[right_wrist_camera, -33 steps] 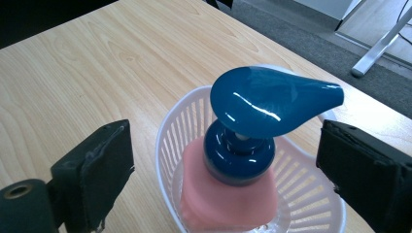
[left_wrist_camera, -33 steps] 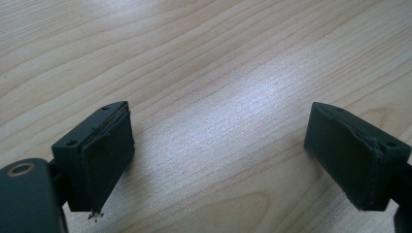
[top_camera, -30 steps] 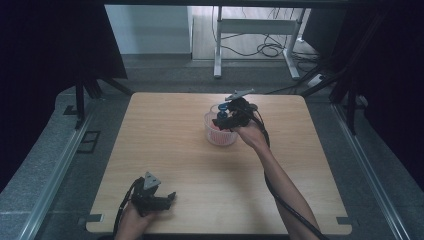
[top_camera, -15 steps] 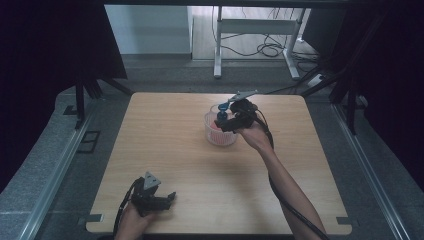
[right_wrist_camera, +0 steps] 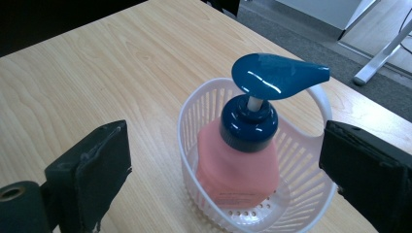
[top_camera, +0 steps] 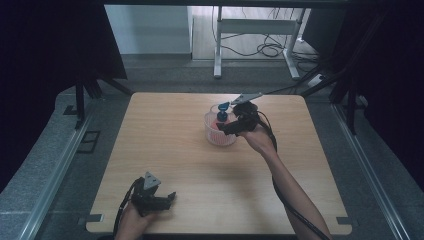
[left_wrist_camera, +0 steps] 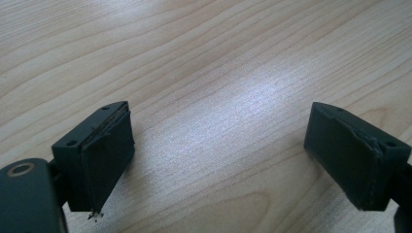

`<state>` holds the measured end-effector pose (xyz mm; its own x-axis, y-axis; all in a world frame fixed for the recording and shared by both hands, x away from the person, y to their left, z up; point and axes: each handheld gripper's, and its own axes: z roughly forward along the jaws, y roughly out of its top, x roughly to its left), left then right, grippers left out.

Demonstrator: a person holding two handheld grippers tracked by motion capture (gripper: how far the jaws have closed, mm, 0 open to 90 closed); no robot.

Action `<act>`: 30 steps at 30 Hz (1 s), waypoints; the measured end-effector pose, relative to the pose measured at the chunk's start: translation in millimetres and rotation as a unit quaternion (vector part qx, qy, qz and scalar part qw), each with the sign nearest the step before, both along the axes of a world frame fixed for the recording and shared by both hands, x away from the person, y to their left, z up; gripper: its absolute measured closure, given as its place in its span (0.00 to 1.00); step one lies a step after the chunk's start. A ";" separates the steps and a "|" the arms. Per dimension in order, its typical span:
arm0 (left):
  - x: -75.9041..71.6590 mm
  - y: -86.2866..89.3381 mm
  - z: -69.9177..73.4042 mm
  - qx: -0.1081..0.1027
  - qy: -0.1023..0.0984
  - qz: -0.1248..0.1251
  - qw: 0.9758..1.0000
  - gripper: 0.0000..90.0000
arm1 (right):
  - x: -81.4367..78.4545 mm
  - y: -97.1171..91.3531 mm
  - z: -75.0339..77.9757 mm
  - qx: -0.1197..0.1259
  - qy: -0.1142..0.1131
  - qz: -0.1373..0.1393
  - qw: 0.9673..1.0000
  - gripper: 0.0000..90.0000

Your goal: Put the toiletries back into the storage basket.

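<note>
With its jaws spread wide, the right gripper [right_wrist_camera: 223, 179] is hanging over the soap bottle [right_wrist_camera: 245, 145] at frame centre, risking tipping the light basket [right_wrist_camera: 194, 126] by knocking the pump; the left gripper [left_wrist_camera: 218, 160] is lying spread too.

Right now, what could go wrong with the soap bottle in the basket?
The right tool is open around the soap bottle, which stands in a light white basket. If the tool closes on the basket's rim too, the basket may lift or tip. The blue pump head sticks out sideways, so a bump might press it and squirt soap.
</note>
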<state>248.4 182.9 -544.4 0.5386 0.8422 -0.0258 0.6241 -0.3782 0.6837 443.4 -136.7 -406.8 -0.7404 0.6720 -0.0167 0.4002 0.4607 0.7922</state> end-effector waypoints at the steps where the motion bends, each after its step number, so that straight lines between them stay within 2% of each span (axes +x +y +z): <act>1: 0.0 0.0 0.0 0.000 0.000 0.000 1.000 0.11 | -0.9 -0.5 -0.1 0.000 0.000 0.000 1.000 0.05; 30: -0.1 -0.1 0.0 -0.001 0.000 0.000 1.000 0.12 | -30.3 -21.2 -5.3 0.003 0.000 0.012 1.000 0.06</act>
